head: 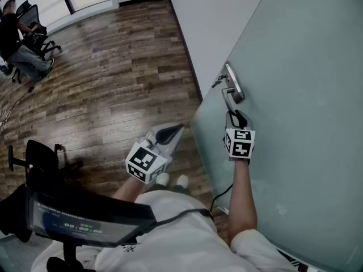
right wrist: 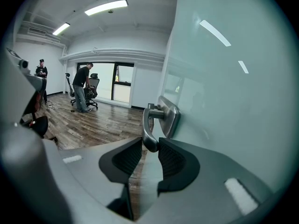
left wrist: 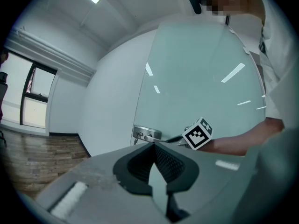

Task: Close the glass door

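My right tongs (right wrist: pixel 150 147) were clamped on the handle (right wrist: pixel 148 124), left tongs (left wrist: pixel 153 144) pinched together, empty. The door (head: pixel 306 84) looked open; closing it remained.

The glass door (head: pixel 306 95) stands on your right, with the wall (head: pixel 210 21) behind its free edge. The handle (head: pixel 232 89) sits near that edge, and its lever end lies between the jaws of your right tongs (head: pixel 236 115). Your left tongs (head: pixel 179 128) hang just left of the door's edge, above the floor (head: pixel 113 78). Far off to the left, a person (head: pixel 14 38) sits by a chair (head: pixel 37 35).
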`<state>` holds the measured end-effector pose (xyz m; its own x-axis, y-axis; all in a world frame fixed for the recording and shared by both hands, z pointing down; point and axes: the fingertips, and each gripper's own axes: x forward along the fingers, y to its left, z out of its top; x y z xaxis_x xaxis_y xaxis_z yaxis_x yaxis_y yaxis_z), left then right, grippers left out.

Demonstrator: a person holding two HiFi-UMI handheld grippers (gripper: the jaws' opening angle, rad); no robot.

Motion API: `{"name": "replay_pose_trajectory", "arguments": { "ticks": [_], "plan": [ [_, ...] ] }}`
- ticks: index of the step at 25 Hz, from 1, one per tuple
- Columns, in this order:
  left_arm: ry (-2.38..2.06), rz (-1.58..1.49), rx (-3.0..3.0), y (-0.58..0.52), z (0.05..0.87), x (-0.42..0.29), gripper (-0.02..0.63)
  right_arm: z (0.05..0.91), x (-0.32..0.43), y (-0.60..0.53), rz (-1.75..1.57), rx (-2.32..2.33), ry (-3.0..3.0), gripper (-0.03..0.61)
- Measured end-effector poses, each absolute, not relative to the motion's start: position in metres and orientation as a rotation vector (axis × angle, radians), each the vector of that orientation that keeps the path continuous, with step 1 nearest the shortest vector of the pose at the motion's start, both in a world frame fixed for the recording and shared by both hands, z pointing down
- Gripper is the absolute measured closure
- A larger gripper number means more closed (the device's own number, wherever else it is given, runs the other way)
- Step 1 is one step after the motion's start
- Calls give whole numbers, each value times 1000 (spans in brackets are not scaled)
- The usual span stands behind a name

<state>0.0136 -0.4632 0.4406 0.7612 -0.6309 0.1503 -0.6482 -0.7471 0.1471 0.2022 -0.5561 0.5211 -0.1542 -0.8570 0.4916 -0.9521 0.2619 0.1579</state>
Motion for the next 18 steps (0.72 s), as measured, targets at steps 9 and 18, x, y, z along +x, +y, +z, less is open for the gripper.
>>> {"name": "replay_pose_trajectory", "arguments": {
  "ticks": [9,18],
  "plan": [
    [-1010,117,2773,-456,449,4,612,533,189,-540,240,1616,-2059,456],
    [-999,101,2770,-454,451,3,612,534,183,-532,230,1580,-2096,454]
  ]
}}
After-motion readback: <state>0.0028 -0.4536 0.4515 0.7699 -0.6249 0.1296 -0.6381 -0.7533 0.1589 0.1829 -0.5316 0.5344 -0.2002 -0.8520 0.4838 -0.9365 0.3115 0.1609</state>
